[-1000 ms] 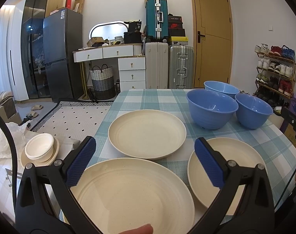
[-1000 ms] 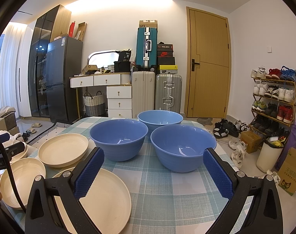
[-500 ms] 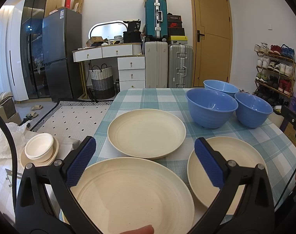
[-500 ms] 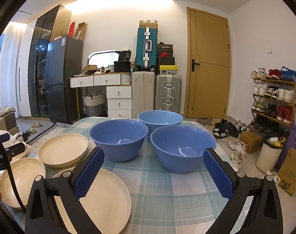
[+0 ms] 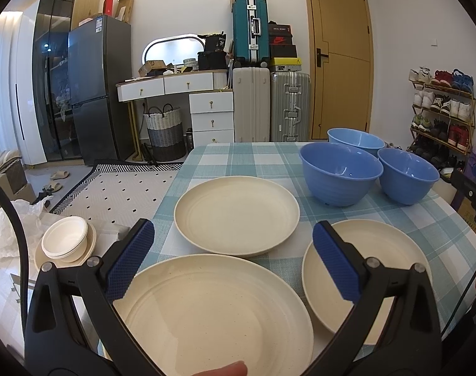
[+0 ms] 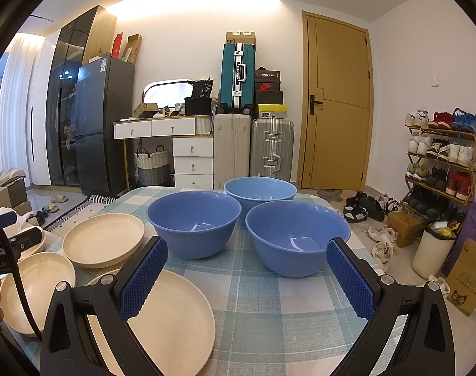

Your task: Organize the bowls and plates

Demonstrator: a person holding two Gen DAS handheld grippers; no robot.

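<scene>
My left gripper (image 5: pixel 233 252) and right gripper (image 6: pixel 245 269) hang wide open, empty: plates (image 5: pixel 236 214) ahead of the left, bowls (image 6: pixel 296 238) ahead of the right, each unstacked.

Ahead of you a white wall (image 6: pixel 191 56) backs a dark fridge (image 6: pixel 103 125), white dresser (image 6: pixel 175 144), stacked suitcases (image 6: pixel 238 75), wooden door (image 6: pixel 338 109) and what looks like a shoe rack (image 6: pixel 441 156).
</scene>
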